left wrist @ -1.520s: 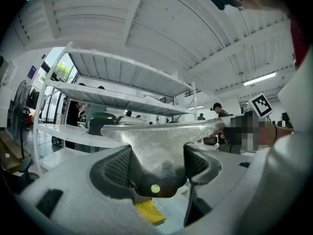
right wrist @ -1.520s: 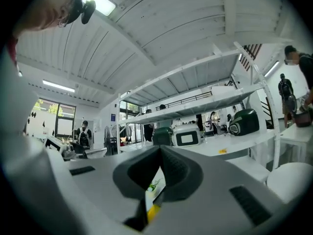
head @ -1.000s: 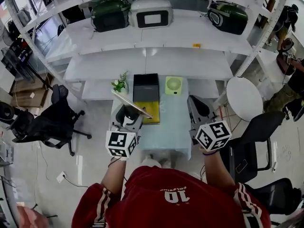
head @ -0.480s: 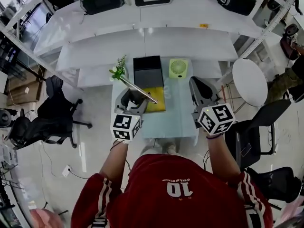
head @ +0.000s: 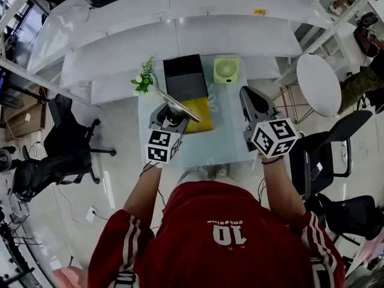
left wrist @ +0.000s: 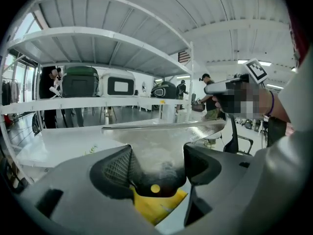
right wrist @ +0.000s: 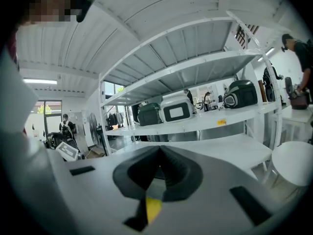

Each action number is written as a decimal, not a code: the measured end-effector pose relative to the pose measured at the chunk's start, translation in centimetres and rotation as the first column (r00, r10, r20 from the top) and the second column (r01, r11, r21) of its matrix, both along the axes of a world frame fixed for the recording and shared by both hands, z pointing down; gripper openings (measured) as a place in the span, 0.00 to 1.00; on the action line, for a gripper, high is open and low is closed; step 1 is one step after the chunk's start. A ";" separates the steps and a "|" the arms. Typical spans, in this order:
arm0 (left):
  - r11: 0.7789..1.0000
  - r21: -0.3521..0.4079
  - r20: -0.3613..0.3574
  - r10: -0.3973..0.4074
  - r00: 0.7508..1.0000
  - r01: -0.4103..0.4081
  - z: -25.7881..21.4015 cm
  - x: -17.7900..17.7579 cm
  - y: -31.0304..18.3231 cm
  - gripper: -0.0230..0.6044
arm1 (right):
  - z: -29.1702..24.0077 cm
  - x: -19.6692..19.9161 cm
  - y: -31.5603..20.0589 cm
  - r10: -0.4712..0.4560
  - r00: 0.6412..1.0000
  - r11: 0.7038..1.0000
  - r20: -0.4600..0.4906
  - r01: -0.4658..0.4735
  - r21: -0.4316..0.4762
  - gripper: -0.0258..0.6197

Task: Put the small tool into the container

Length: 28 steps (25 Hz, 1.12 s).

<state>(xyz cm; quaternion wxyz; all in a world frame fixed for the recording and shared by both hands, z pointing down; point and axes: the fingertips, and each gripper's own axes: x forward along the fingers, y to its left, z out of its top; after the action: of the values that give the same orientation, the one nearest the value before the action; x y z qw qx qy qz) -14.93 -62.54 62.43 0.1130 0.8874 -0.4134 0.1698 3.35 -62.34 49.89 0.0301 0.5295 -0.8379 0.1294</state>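
A black rectangular open-topped container (head: 185, 77) stands on a pale, glassy blue-white desk (head: 225, 132). Just right of the container is a small light-green square fan (head: 227, 69). To its left is a sprig of green leaves with white blossoms (head: 144, 80), and in front of it a flat yellow pad (head: 202, 116). Over the pad's left edge slants a thin, shiny silver metal tool (head: 179, 105), between the black pads of the grey left claw (left wrist: 157, 164). The right claw (right wrist: 157, 173) is the same grey with black pads. Both claws carry white faces printed with black square markers. Beyond the container runs white shelving (head: 228, 32). The person's shirt (head: 222, 221) is red, with a white "10" and white sleeve stripes.
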 end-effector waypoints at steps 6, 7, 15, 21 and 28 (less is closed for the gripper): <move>0.994 -0.094 0.079 0.065 0.995 -0.057 5.2 0.9 -0.8 0.53 | 3.0 1.3 -0.7 0.059 0.998 0.997 0.037 -0.057 -0.061 0.04; 0.992 -0.109 0.090 0.078 0.993 -0.068 6.0 1.1 -0.9 0.53 | 3.6 1.4 -0.8 0.070 0.996 0.995 0.047 -0.067 -0.074 0.04; 0.965 -0.212 0.168 0.193 0.967 -0.156 12.3 3.2 -0.8 0.53 | 7.0 0.9 -1.3 0.093 0.995 0.989 0.046 -0.087 -0.122 0.04; 0.937 -0.309 0.213 0.238 0.948 -0.166 17.9 3.4 -0.6 0.53 | 8.1 1.2 -1.6 0.127 0.990 0.983 0.056 -0.119 -0.140 0.04; 0.900 -0.414 0.250 0.258 0.933 -0.138 22.1 3.5 0.1 0.53 | 9.4 1.5 -1.6 0.146 0.988 0.978 0.054 -0.135 -0.162 0.04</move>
<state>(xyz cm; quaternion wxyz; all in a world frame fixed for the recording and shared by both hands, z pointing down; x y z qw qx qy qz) -11.43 -62.46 84.57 0.2053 0.8488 -0.2901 0.3915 4.81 -63.98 59.33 0.0351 0.5788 -0.7860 0.2143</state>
